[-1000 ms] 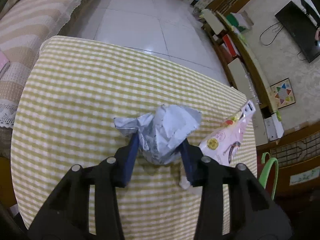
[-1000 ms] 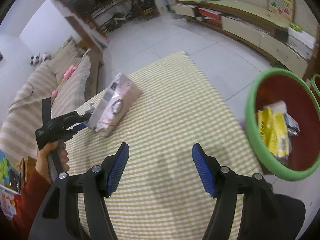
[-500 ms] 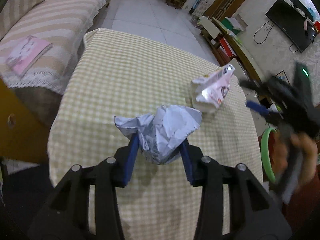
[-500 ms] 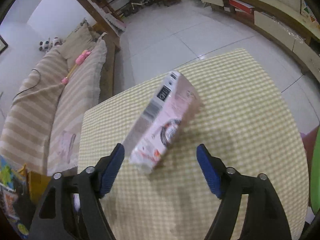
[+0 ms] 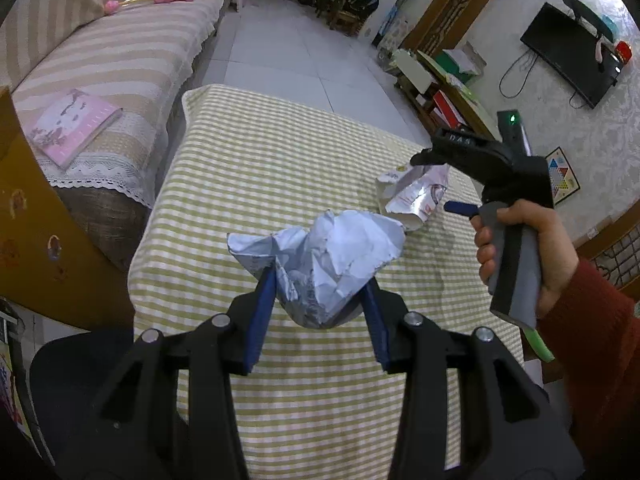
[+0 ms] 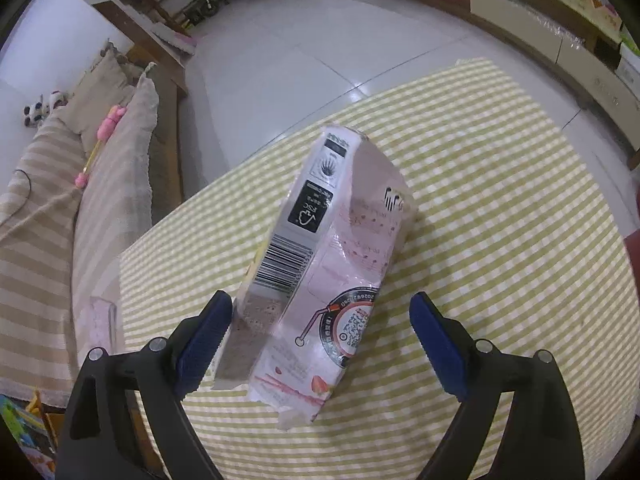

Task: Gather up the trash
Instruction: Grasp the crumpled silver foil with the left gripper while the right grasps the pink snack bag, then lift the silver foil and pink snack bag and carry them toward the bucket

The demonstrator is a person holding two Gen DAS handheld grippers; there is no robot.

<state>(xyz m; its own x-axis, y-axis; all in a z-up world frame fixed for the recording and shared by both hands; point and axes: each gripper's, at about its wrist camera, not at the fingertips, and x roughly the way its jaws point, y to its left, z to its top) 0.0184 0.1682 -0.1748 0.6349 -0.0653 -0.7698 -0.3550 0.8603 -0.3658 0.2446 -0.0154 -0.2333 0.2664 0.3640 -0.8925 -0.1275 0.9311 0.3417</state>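
Two views: left hand-held gripper [image 5: 320, 300] pinching crumpled paper [image 5: 324, 256]; right hand-held gripper [image 6: 320, 344] opening around carton [image 6: 320, 292].

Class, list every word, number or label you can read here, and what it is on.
"DA4", roughly: top of the right gripper, its jaws opening around the pink carton.
Its barcode digits, black label and ringed code: too blurred to read.
Cover of the pink book: unreadable.
On the crumpled wrapper in the left gripper: none legible.
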